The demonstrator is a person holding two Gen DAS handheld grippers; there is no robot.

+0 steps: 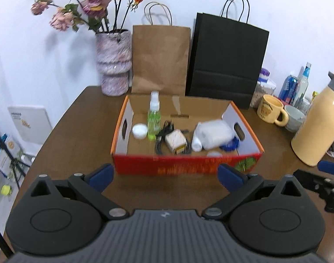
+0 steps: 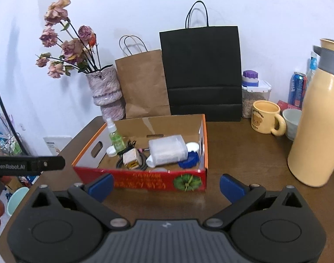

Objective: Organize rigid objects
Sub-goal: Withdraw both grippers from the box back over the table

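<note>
Both grippers, left (image 1: 165, 175) and right (image 2: 166, 185), hold fingers spread wide; the left reads "GenRobot.AI".

Inside the red-fronted cardboard box (image 1: 184, 166) stand one green spray bottle (image 1: 154, 120), one small beige cube charger (image 1: 175, 141) and one clear plastic tub (image 1: 214, 133). Behind the box lean two paper bags: one brown (image 1: 160, 59), one black (image 1: 228, 59). Right of the box sit one yellow mug (image 1: 271, 110) and one cream thermos jug (image 1: 318, 122).
</note>
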